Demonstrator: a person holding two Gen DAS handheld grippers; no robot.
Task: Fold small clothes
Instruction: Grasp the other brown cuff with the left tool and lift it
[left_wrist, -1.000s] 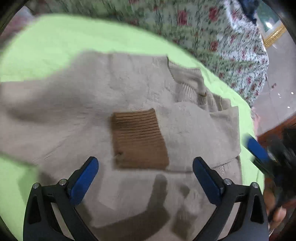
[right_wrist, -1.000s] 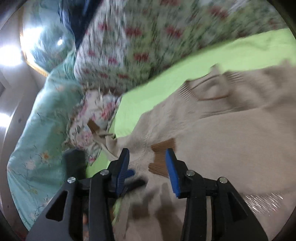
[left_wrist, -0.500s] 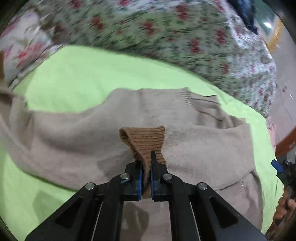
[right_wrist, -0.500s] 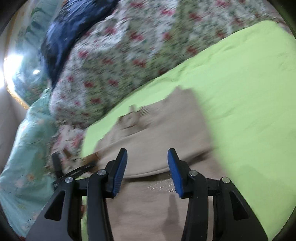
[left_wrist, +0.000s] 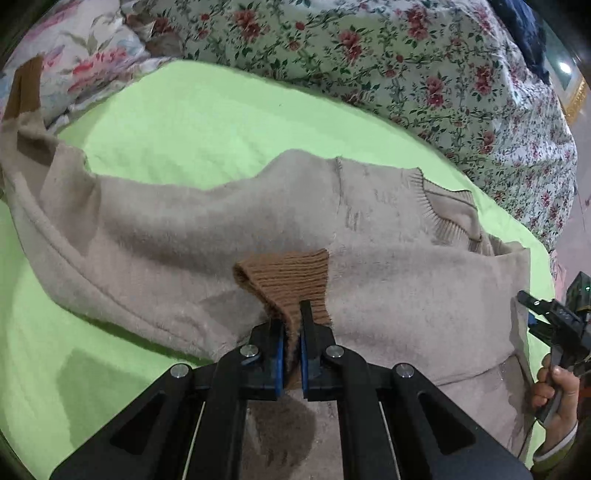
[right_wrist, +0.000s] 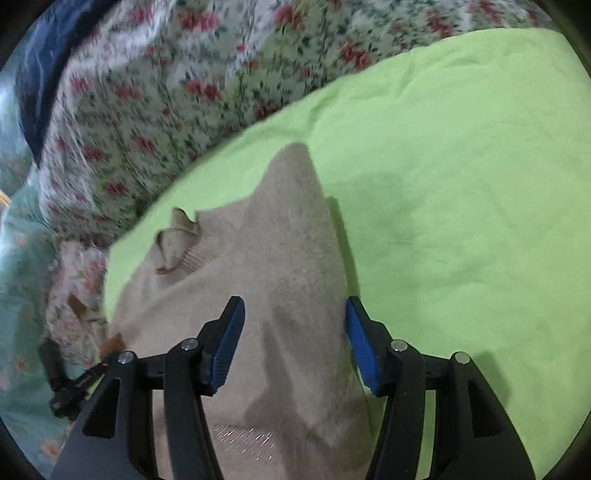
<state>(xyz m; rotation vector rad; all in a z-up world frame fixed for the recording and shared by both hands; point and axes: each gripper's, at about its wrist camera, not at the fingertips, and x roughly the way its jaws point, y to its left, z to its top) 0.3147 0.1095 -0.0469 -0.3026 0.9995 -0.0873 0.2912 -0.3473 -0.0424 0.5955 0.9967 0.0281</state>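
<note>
A beige knitted sweater (left_wrist: 207, 229) lies spread on a lime-green sheet (left_wrist: 207, 122), its ribbed collar (left_wrist: 443, 206) to the right. One sleeve is folded across the body, and its brown ribbed cuff (left_wrist: 288, 280) is pinched in my left gripper (left_wrist: 291, 354), which is shut on it and lifts it a little. The other brown cuff (left_wrist: 24, 88) hangs at the far left. In the right wrist view my right gripper (right_wrist: 291, 343) hovers over the sweater's edge (right_wrist: 295, 251); its jaws are opening, the fabric lies under them and the pads do not press on it.
A floral quilt (left_wrist: 406, 62) is heaped along the far side of the sheet, with a dark blue garment (right_wrist: 40, 74) on top. The right gripper, held by a hand (left_wrist: 554, 391), shows at the left wrist view's right edge. A teal floral cover (right_wrist: 22, 295) lies left.
My left gripper went from wide open above the brown cuff to shut on it and raised it. My right gripper swung over to the sweater's edge and its jaws spread wider.
</note>
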